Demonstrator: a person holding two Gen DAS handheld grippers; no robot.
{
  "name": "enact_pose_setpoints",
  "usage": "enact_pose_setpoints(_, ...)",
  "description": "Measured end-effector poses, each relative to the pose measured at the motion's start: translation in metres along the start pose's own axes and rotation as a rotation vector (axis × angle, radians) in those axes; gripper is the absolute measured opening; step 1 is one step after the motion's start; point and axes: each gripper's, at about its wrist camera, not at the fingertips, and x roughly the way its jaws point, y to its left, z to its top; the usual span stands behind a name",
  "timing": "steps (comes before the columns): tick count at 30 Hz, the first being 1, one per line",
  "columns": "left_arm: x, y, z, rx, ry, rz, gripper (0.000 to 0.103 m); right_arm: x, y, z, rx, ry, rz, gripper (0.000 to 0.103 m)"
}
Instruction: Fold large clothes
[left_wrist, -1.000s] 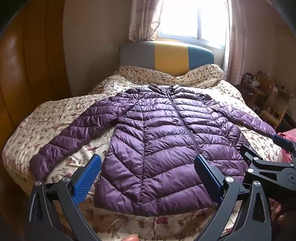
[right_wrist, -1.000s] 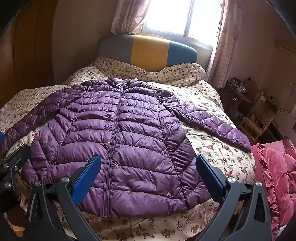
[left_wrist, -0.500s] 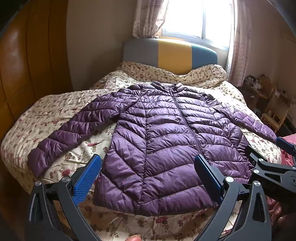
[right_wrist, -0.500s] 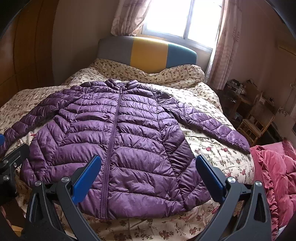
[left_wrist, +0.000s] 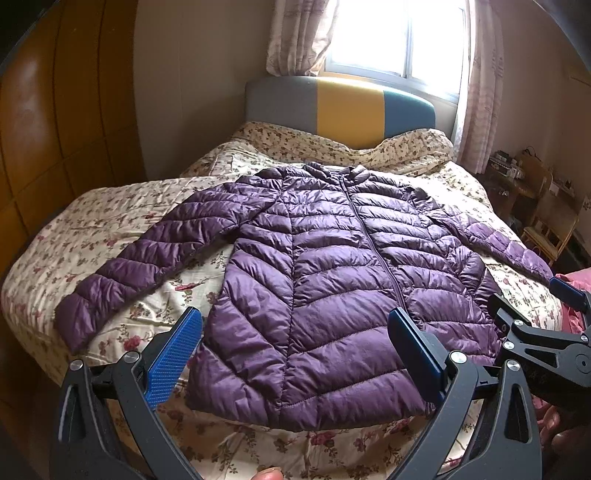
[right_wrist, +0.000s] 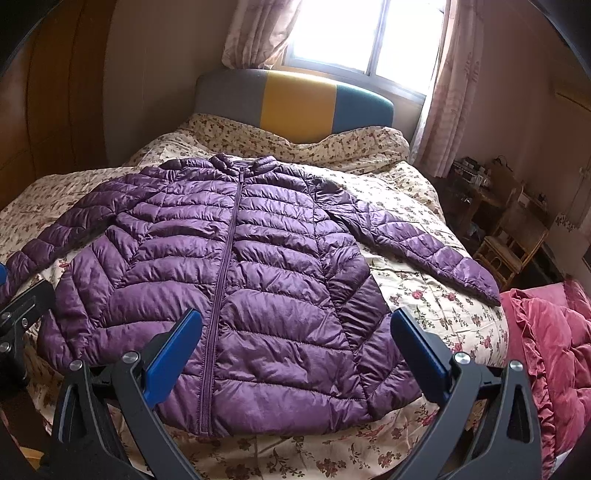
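While both of my tools hang short of the jacket (left_wrist: 332, 280) with nothing taken up yet, my worry is the fabric itself: it looks slick and puffy, so I judge a shallow pinch at the hem could slide off, or catch only the top layer and leave the back panel behind on the bed (left_wrist: 110, 236). My left gripper (left_wrist: 295, 354) stands wide apart and empty over the jacket's near hem, and my right gripper (right_wrist: 295, 354) is just as wide and empty, over the same hem but nearer the jacket's right-hand corner. The two are close beside each other, so they could knock together if I reach inward carelessly. The sleeves are splayed out to either side of the jacket, and a long one dragged across could bunch the flowered bedspread (right_wrist: 424, 302) underneath and spoil the fold. The jacket lies flat, zipped and front up, in the middle of the bed, collar toward the striped headboard (left_wrist: 343, 107). Beyond the headboard is a bright window (right_wrist: 354, 33) with pale curtains. Off the jacket's right sleeve sit a red quilt (right_wrist: 546, 332) and a small wooden chair (right_wrist: 506, 243); dark wooden panelling (left_wrist: 55, 110) runs past the left sleeve.
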Motion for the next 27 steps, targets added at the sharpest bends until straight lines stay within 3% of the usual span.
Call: enact_pose_setpoints(27,0.028,-0.006,0.01,0.01,0.027,-0.001,0.1,0.036,-0.022,0.008,0.038,0.054,-0.057,0.101)
